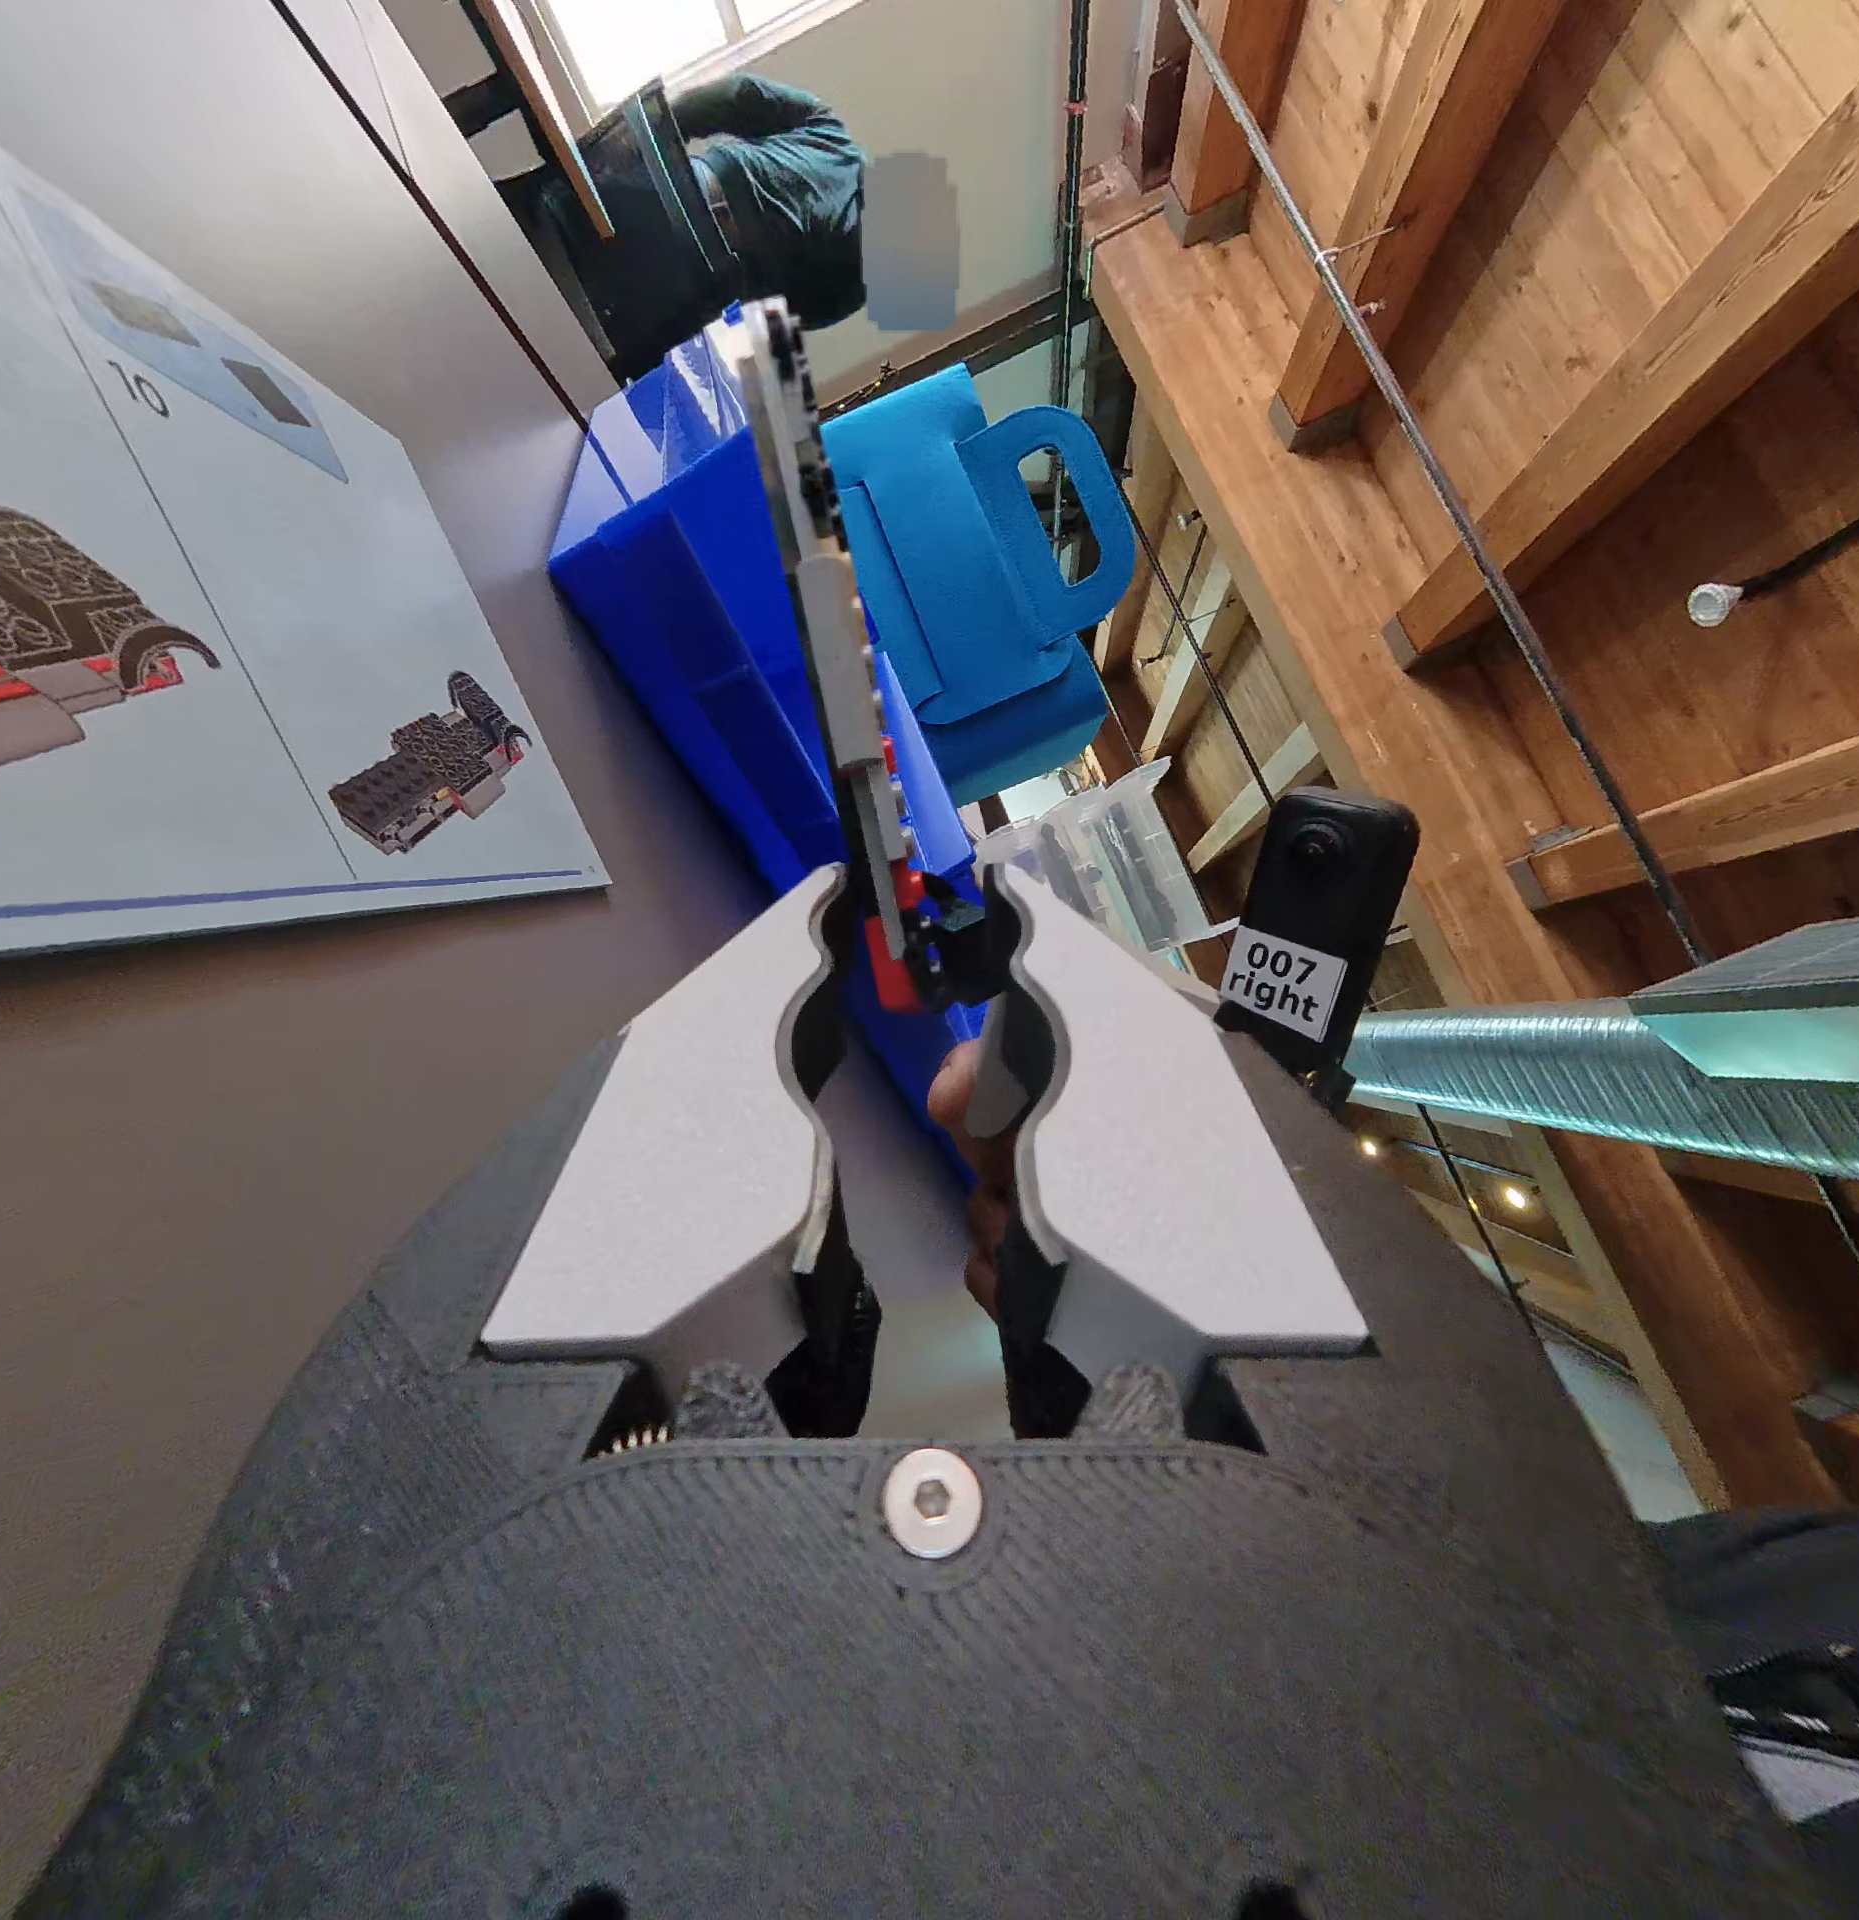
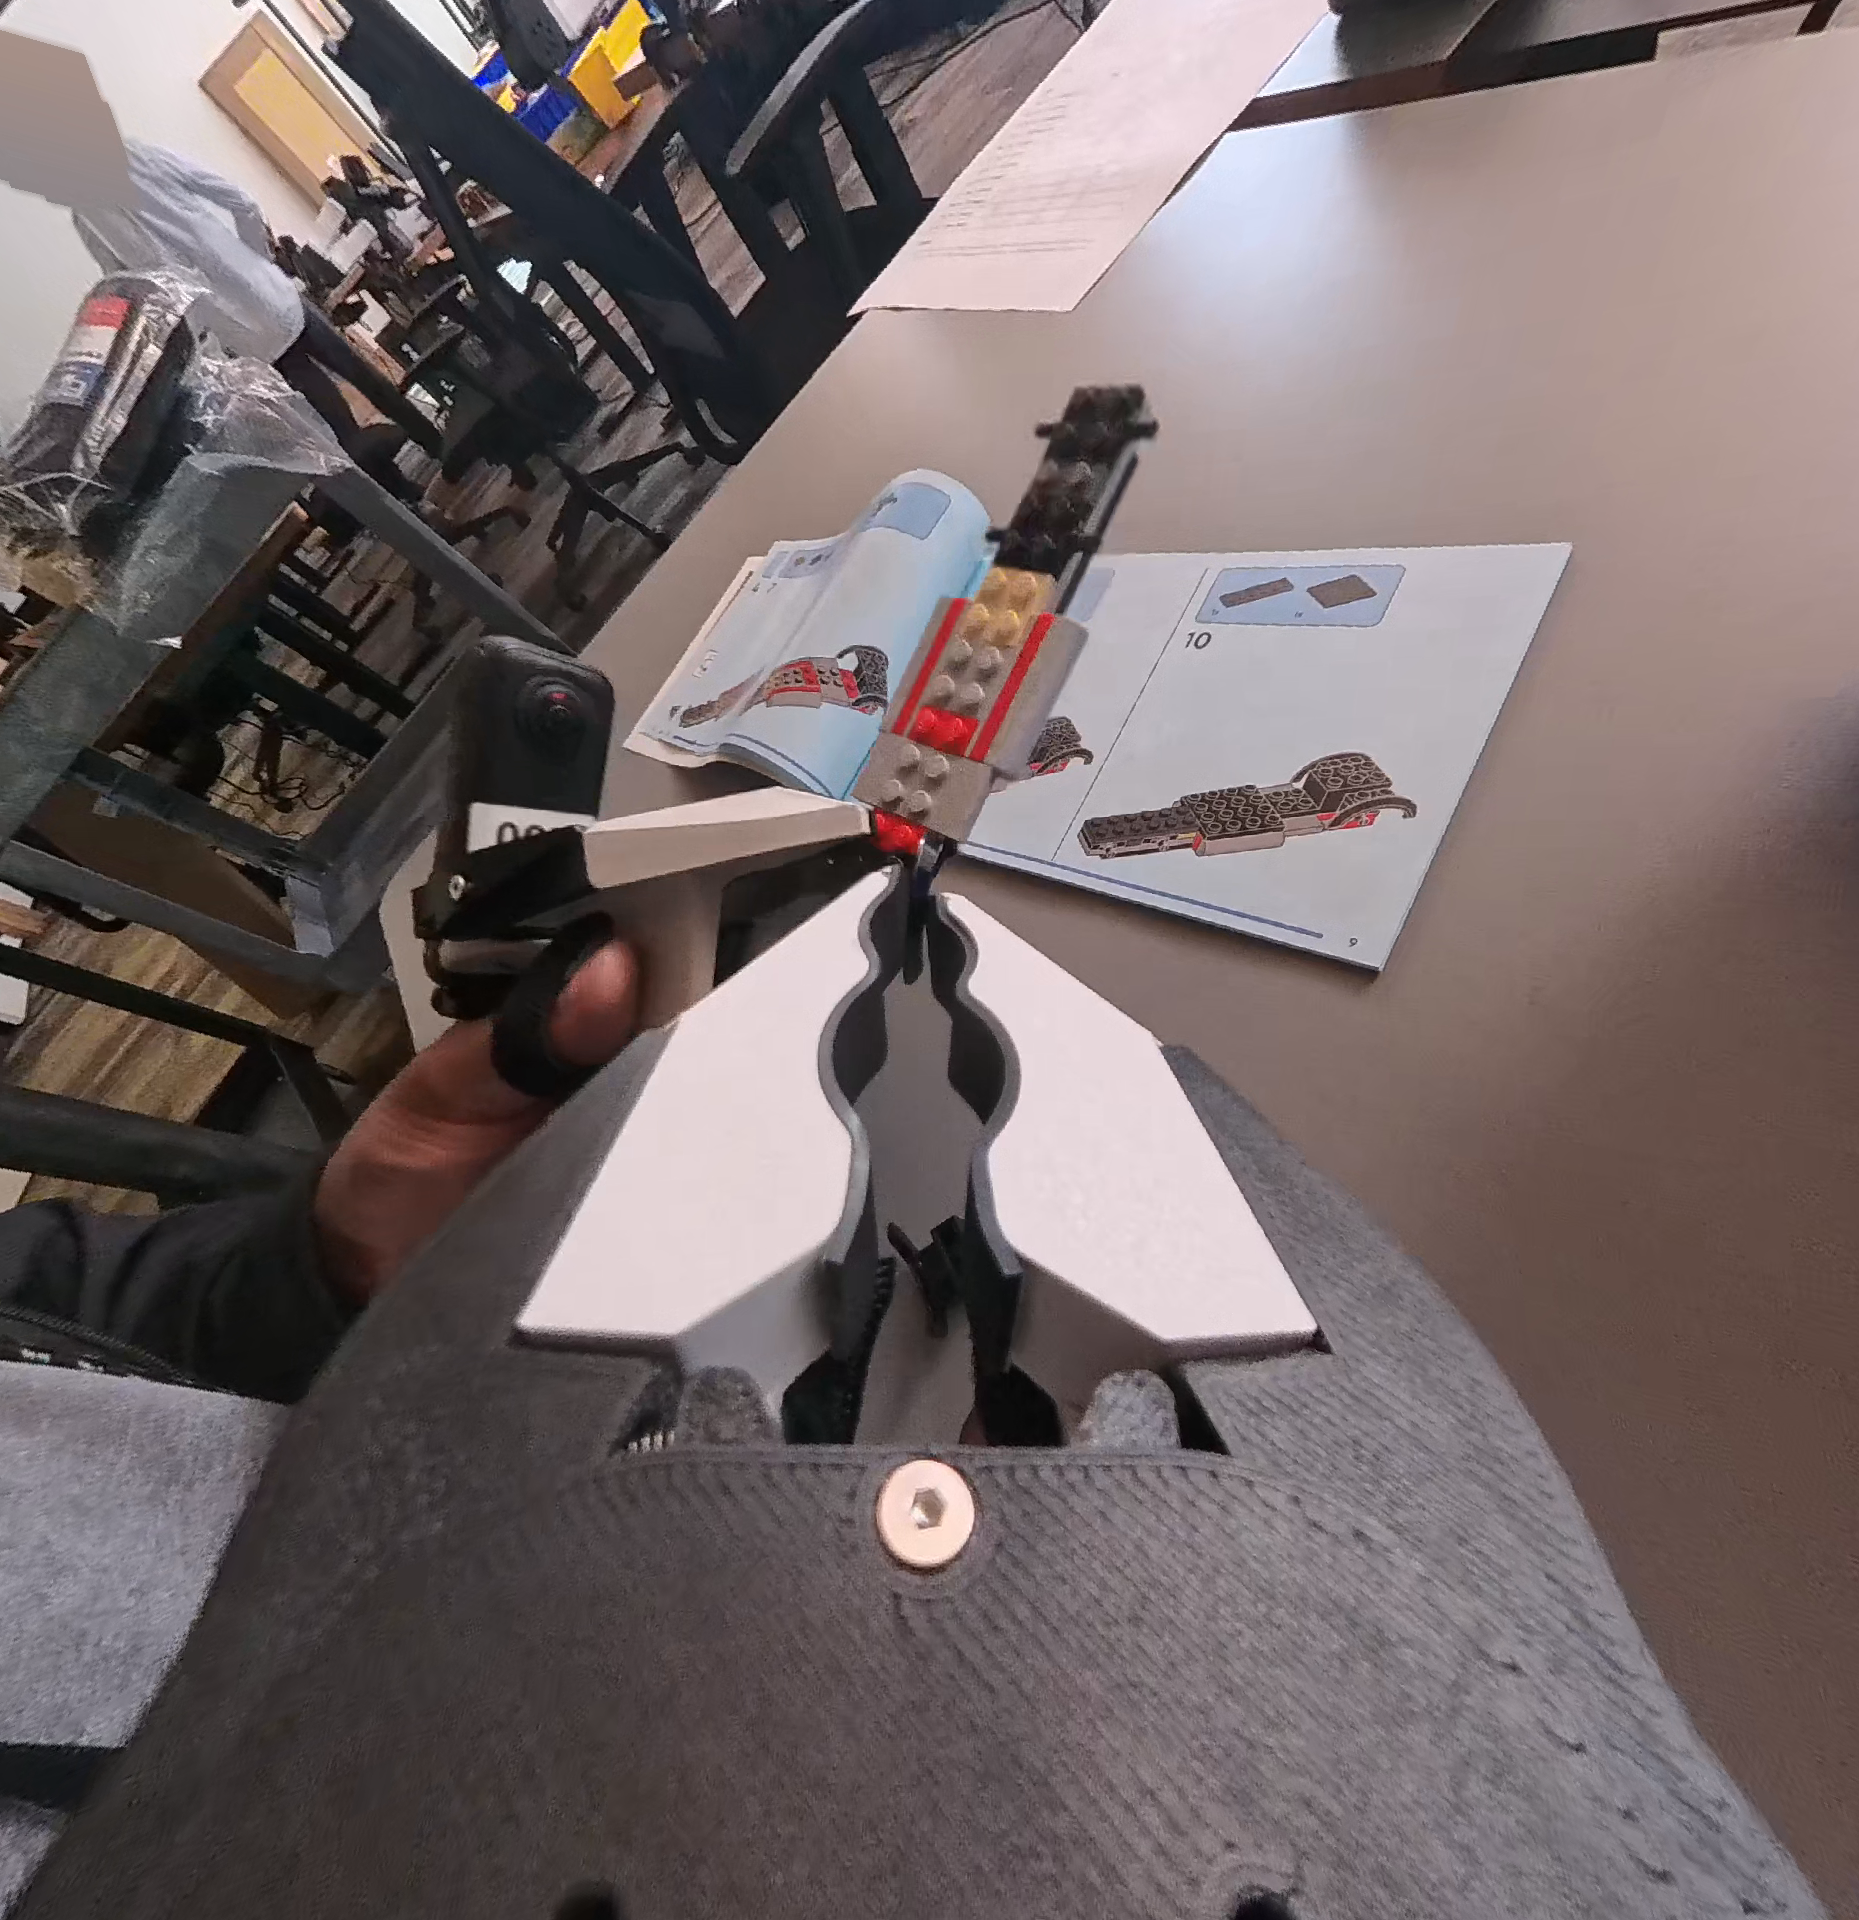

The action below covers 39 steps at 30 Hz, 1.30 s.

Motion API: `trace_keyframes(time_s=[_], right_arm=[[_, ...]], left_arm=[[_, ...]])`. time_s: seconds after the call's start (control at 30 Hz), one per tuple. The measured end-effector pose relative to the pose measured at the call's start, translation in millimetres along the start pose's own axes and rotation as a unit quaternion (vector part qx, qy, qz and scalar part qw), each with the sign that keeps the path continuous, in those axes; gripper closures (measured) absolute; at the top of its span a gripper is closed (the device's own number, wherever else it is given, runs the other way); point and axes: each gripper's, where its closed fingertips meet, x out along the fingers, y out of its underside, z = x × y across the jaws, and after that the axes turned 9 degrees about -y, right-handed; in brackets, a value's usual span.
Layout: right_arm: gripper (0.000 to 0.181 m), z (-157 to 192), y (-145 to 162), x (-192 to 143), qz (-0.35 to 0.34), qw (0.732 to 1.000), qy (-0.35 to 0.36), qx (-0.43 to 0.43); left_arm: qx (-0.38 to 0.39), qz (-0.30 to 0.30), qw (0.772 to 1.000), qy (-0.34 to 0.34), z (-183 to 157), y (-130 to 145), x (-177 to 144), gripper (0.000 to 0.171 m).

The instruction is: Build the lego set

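**Grey, red and black lego model held in the air between two grippers**

Grey plates, red strips, a few tan studs and a long black tail make up the lego model (image 2: pixel 966 686), a slim, half-built vehicle body. It is lifted clear of the brown table (image 2: pixel 1527 1143), above the open instruction booklet (image 2: pixel 1268 727).

The left gripper (image 1: pixel 914 935) holds the model's near end, its jaws narrow and closed on the red and black bricks there. The model stands edge-on in the left wrist view and stretches away toward the blue bins (image 1: pixel 696 582).

The right gripper (image 2: pixel 909 883) meets the same end from another side. Its jaws are nearly together and seem to pinch a small dark piece at the model's tip, though what they hold is too small to tell for sure.

Risks, as a judgement: both grips sit on one end, so the long body hangs unsupported. A twist or push between the grippers could pry plates apart or snap the thin black section off. If either grip slackens, the model may swing or drop onto the booklet. A small piece pressed on at an angle could slip out and be lost.
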Motion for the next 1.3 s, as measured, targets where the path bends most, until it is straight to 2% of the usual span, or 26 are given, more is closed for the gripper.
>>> trace_keyframes(time_s=[0.13,0.23,0.37,0.67,1.3], right_arm=[[0.176,-0.1,-0.6,0.1,-0.004,1.0,0.002,0.001],[0.176,1.0,-2.2,0.6,-0.011,1.0,0.005,-0.002],[0.176,1.4,-2.2,3.1,-0.014,1.0,0.021,-0.017],[0.176,4.7,-2.4,7.0,-0.023,0.994,0.076,-0.071],[0.176,7.6,-10.6,5.1,-0.087,0.981,0.14,-0.105]], left_arm=[[0.0,-0.001,1.0,0.001,0.2,-0.7,-0.1,0.149],[-0.012,-0.005,1.0,-0.004,3.4,-2.7,-0.7,0.159],[-0.044,-0.012,0.999,0.006,5.0,-5.1,-1.9,0.16],[-0.049,-0.049,0.998,0.003,6.6,-14.3,-6.4,0.16],[-0.002,-0.075,0.997,-0.03,7.2,-15.2,-9.2,0.16]])
